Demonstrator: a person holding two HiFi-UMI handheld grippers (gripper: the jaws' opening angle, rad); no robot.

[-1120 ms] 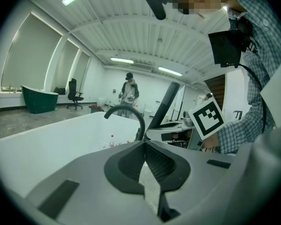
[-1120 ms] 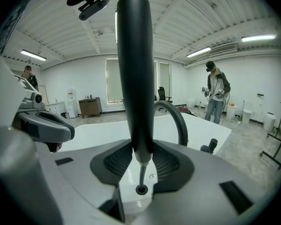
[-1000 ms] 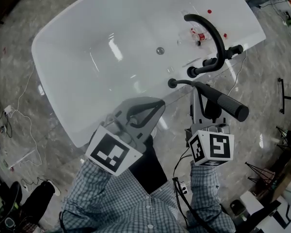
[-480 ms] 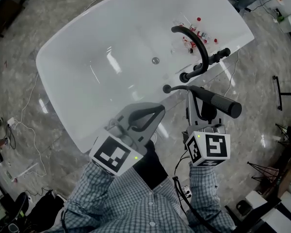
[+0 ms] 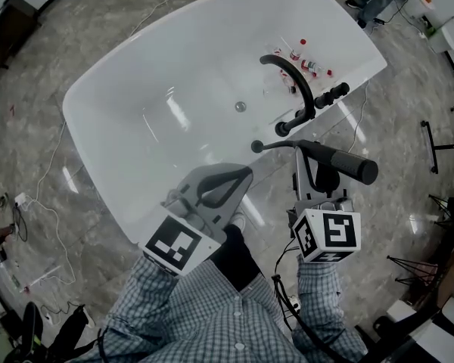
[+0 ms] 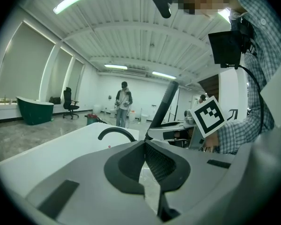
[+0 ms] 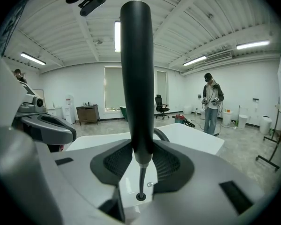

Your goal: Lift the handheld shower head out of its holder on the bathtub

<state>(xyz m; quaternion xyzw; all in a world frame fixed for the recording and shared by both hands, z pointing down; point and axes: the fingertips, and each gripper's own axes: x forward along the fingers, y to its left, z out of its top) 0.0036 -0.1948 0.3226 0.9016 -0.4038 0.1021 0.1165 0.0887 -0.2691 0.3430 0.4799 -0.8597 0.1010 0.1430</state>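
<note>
Bathtub, white and glossy (image 5: 129,104), fills the view. Above its rim the black cylindrical handheld shower head (image 7: 136,78) stands clamped in the right tool (image 7: 141,159), its thin hose running down into a rim hole. It looks rigid, smooth and likely slippery, so mid-handle suits. The left tool (image 6: 144,146) is closed on nothing.

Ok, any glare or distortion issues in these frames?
Head view: bright glare streaks on the tub, fisheye bend at edges, otherwise sharp. Left gripper view: heavy barrel distortion, black corners, mosaic patch at top. Right gripper view: same distortion; shower head fills centre, sharp.
</note>
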